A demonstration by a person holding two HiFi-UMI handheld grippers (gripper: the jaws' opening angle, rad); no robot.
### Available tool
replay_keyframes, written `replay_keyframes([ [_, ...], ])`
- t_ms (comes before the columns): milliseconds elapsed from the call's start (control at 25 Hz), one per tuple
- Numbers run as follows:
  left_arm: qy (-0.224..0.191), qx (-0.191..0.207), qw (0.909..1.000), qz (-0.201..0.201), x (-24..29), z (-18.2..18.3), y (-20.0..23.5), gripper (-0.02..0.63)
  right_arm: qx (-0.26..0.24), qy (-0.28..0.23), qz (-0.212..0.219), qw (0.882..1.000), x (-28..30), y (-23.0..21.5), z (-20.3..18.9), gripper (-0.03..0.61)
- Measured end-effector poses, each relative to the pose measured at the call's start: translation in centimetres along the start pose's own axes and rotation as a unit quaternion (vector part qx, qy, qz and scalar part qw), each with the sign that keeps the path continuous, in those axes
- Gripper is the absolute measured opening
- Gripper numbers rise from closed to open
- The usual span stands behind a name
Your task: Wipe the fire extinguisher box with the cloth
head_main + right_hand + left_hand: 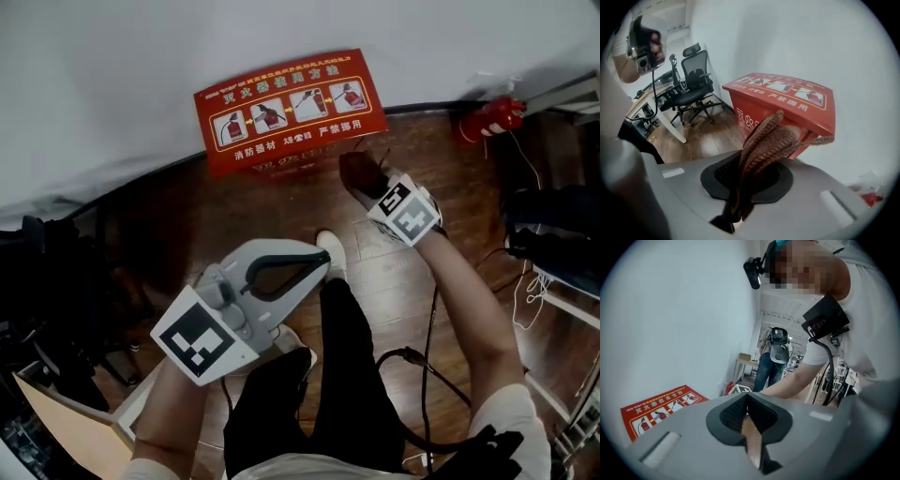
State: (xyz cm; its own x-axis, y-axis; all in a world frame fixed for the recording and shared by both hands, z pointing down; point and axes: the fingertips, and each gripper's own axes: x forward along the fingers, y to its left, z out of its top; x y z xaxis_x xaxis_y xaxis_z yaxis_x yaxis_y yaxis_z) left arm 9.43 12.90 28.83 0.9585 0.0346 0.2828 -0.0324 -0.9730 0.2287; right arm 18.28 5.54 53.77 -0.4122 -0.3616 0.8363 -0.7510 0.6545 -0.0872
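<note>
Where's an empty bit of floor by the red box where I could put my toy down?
Bare wood floor lies left of the red box, and between it and the fire extinguisher. Right in front is crowded: the right gripper holding the cloth, and a shoe.

Left tongs [322,262], right tongs [378,195]: grey plastic, black-white marker cubes [200,339]. Black trousers [352,375], white shoe [330,251], white sleeve [511,412], black cable [422,361].
</note>
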Motion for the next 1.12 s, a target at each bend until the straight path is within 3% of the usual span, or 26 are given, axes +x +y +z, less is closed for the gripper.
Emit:
replay_keyframes([
  [120, -0.003, -0.015, 0.9998, 0.009, -0.5, -1.6, 0.6, 0.002, -0.007, 0.004, -0.009, 1.000, 1.1, -0.8, 1.7, 0.052],
  [320, -0.021, -0.025, 0.9994, 0.015, 0.8, -1.9, 2.8, 0.002, 0.053, 0.009, 0.008, 0.998, 3.5, -3.5, 1.7, 0.051],
  [480, -0.025, -0.034, 0.9989, 0.017, 2.0, -2.3, 4.8, 0.002, 0.072, 0.023, 0.026, 0.997, 6.4, -4.5, 0.6, 0.051],
  [1120, -0.020, -0.074, 0.9959, 0.049, 4.0, -8.2, 11.5, 0.002, 0.142, 0.082, 0.042, 0.986, 20.7, -5.9, -7.9, 0.051],
])
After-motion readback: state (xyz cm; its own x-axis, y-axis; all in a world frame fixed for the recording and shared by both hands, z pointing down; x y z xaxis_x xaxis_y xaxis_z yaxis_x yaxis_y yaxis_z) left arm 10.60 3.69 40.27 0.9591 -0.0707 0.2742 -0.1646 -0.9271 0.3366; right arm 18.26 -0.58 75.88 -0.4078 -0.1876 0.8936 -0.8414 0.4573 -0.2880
